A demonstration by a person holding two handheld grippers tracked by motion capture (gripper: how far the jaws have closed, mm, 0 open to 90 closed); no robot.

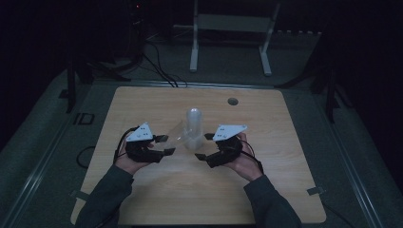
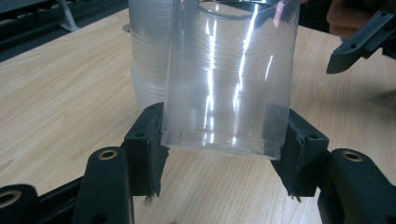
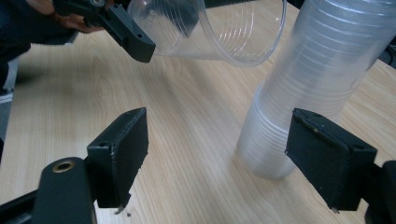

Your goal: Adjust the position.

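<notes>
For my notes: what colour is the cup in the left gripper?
Clear, no colour; the cup shows best in the left gripper view.

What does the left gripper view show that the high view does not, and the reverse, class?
Left gripper view alone: the left gripper's pads pressing the base of a clear cup.
High view alone: the whole table, both sleeves, a white frame on the floor behind.
Shared: the cup stack, the right gripper, the wooden tabletop.

One clear plastic cup (image 2: pixel 229 84) by itself, one tall stack of clear plastic cups (image 1: pixel 193 127), two black grippers, left gripper (image 1: pixel 164 145), right gripper (image 1: pixel 204 146), one wooden table (image 1: pixel 157 190), one small round hole (image 1: pixel 232 101) near the table's far edge
</notes>
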